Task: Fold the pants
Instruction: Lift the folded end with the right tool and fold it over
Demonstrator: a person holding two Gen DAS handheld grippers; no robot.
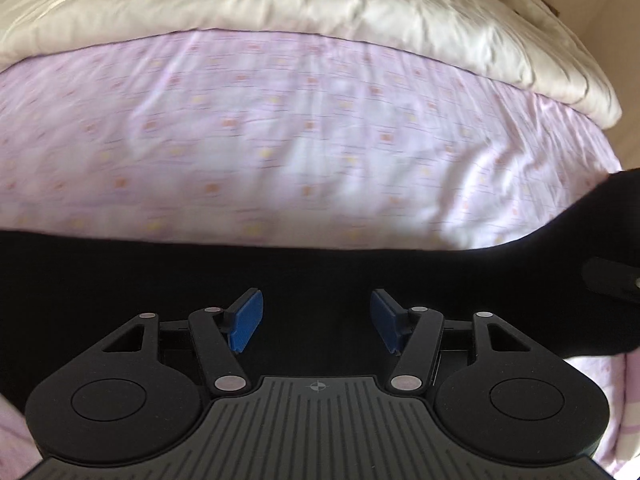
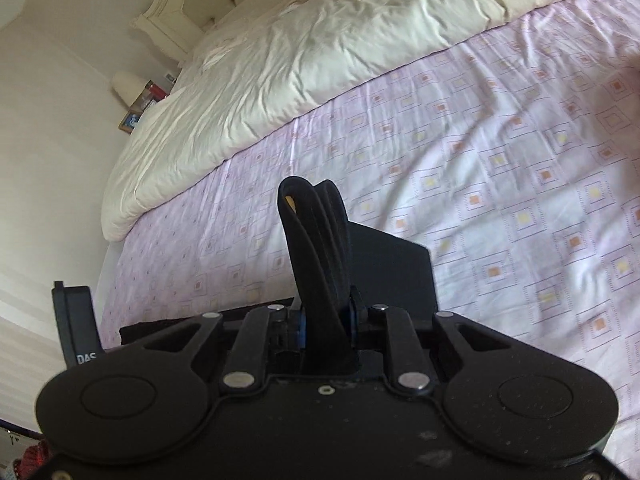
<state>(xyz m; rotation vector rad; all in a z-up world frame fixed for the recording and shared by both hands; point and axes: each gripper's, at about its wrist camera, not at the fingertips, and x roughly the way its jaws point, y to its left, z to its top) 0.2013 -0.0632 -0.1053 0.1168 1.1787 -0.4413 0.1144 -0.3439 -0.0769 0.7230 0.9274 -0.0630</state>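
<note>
— Hovering low, the left gripper [image 1: 316,320] has its blue pads [image 1: 246,320] spread wide over the black pants [image 1: 120,272], which lie on the near edge of the pink sheet [image 1: 300,140].

— And the right gripper [image 2: 324,320]?

— Tilted, pinching a bunched fold of the pants [image 2: 316,248] that stands up between its fingers. Only its view shows the far headboard [image 2: 168,8]; both catch the cream duvet [image 2: 280,60].
</note>
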